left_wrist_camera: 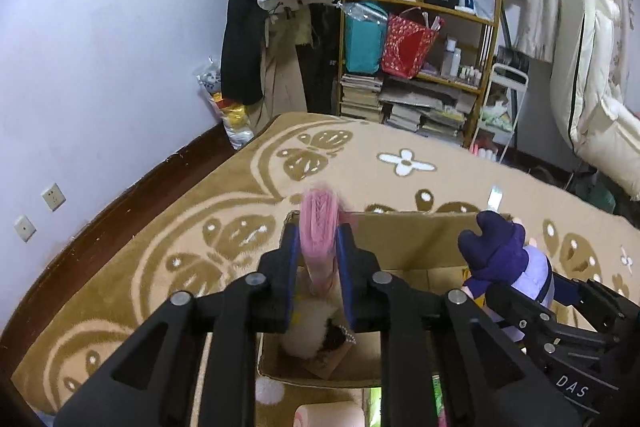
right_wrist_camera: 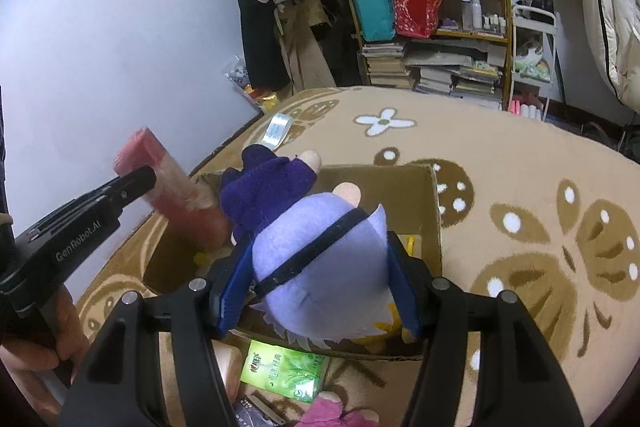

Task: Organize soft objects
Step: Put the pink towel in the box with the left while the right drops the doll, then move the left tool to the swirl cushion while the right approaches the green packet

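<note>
Patterned rug, one cardboard box, left claw gripping pink toy, right claw gripping purple doll

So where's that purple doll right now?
The purple doll is clamped in the right gripper, held over the open cardboard box on the patterned rug, right of the pink plush.

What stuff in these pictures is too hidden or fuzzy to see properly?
- Inside of the cardboard box: both views, mostly covered by the purple doll and the grippers.
- The doll's face: right wrist view, it faces away.
- Pink plush thing: left wrist view, squeezed and half hidden by the left gripper, blurred tip.
- Green packet: right wrist view, print too small.
- Pink thing at the bottom edge: cut off.
</note>
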Motion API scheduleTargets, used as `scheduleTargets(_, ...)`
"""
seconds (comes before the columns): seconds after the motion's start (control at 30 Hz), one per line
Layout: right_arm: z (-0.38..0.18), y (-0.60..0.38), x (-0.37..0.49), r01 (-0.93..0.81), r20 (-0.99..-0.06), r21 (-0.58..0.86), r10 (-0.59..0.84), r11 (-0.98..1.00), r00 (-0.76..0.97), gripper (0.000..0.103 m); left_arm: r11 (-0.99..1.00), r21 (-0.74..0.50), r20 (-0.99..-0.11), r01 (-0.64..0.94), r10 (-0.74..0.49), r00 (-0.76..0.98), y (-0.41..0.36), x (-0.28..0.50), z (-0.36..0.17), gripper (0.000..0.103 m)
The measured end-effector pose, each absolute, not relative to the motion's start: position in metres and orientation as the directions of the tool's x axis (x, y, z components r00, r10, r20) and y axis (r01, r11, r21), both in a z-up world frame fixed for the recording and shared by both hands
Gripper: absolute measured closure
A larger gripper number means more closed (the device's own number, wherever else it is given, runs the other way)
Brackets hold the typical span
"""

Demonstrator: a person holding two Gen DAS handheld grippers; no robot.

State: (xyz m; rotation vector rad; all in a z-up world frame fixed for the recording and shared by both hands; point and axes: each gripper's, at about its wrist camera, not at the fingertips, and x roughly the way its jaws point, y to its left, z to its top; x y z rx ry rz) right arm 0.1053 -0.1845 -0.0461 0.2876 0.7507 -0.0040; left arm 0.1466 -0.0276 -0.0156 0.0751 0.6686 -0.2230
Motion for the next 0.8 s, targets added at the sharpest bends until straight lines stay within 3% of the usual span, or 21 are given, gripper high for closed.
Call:
scheduleTargets(0.07, -0.050, -0.186, 0.108, 0.113, -0.685, 0.260, 0.100, 0.959, 0.722, 0.034, 0.975, 0.015, -0.623, 0.221, -0.164, 0.765, -0.028, 0.146, -0.016, 0.081)
scheduleTargets(0.13, -0.055, -0.188, 0.110, 0.130, -0.700, 0.255, 0.090, 0.958, 0.708, 0.034, 0.976, 0.017, -0.632, 0.216, -0.157, 0.759, -0.026, 0.146, -0.018, 0.067)
scheduleTargets(0.2, -0.058, -0.188, 0.111, 0.135, -0.713, 0.250, 0.088, 0.959, 0.695, 0.033, 0.979, 0.015, -0.635, 0.205, -0.149, 0.758, -0.024, 0.146, -0.018, 0.039)
scheduleTargets(0.23, -0.058, -0.188, 0.111, 0.134, -0.715, 0.251, 0.091, 0.959, 0.693, 0.033, 0.980, 0.005, -0.629, 0.199, -0.151, 0.763, -0.021, 0.145, -0.017, 0.036)
scheduleTargets(0.37, -0.055, -0.189, 0.107, 0.142, -0.708, 0.244, 0.076, 0.959, 0.702, 0.011, 0.988, 0.004, -0.622, 0.151, -0.116, 0.774, -0.013, 0.143, -0.011, 0.012)
scheduleTargets(0.5, -0.049, -0.190, 0.100, 0.145, -0.693, 0.253, 0.075, 0.956, 0.717, 0.006, 0.988, 0.070, -0.620, 0.139, -0.066, 0.782, -0.014, 0.137, -0.007, 0.003)
scheduleTargets(0.8, -0.045, -0.193, 0.088, 0.155, -0.693, 0.281, 0.089, 0.947, 0.716, 0.001, 0.988, 0.087, -0.640, 0.124, -0.040, 0.767, -0.009, 0.128, -0.010, 0.000)
